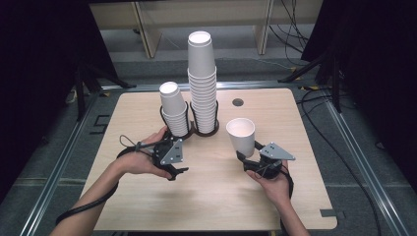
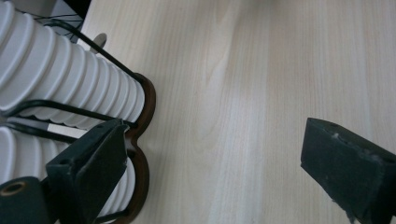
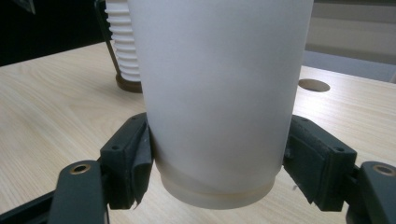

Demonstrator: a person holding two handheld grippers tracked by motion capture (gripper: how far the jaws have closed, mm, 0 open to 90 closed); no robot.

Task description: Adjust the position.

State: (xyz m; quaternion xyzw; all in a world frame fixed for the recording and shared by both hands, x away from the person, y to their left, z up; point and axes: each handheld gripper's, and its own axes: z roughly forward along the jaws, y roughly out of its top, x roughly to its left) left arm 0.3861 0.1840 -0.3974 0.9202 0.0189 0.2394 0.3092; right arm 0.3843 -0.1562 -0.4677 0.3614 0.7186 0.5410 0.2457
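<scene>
The right gripper [image 1: 244,158] is pinching a cup [image 1: 241,135] upright above the table [image 1: 147,206], while the left gripper [image 1: 173,142], jaws spread, is risking nudging the rack [image 2: 142,140] and toppling its stacks.

A white paper cup [image 3: 219,93] is seen against a pale wood-grain tabletop [image 1: 216,191], beside white stacked cups [image 1: 202,83] in a black wire holder [image 2: 140,121]

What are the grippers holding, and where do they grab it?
The right gripper clamps a single white paper cup by its lower wall, near the base. The left gripper is open and holds nothing.
</scene>
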